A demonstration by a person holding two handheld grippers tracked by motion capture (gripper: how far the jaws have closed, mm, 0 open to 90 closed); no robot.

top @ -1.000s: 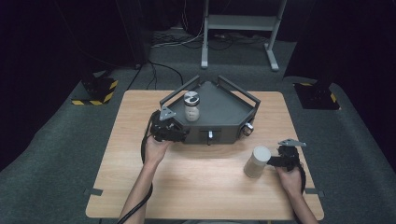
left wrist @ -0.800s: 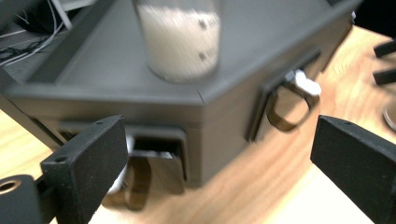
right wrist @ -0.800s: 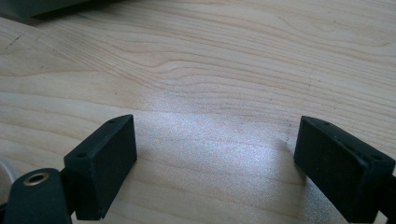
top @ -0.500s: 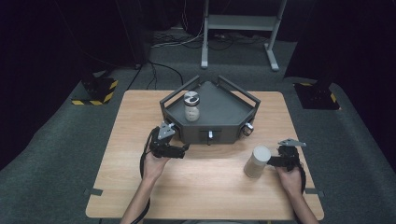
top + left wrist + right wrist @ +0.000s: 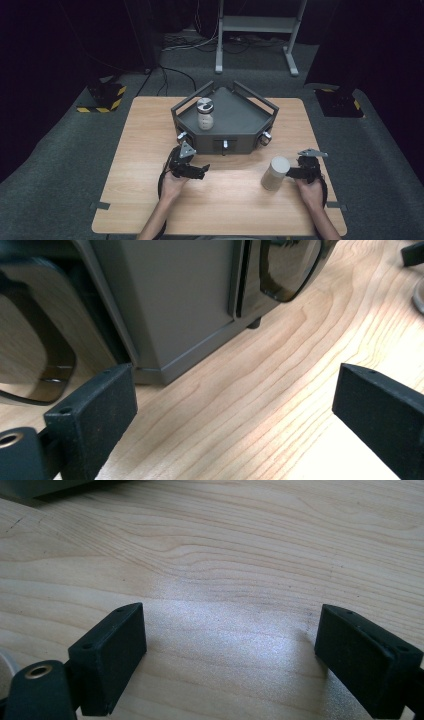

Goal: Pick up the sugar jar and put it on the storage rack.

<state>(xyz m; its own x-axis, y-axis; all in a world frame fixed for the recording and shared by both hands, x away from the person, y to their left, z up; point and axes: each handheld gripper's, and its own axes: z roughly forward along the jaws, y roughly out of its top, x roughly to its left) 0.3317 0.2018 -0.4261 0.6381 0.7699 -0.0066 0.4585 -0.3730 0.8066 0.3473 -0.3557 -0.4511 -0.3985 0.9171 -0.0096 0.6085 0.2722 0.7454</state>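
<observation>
2 jars (image 5: 205, 113) (image 5: 275, 172), 1 tray (image 5: 240, 107).

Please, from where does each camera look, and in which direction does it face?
High view: above the person's side, facing forward and down on the table; both forearms, left gripper, right gripper.
Left gripper view: low, along its open jaws toward the grey tray.
Right gripper view: along its open jaws, down at bare wood.
Shared: table, tray.

Lab: dark-curtained test table (image 5: 150, 210)
</observation>
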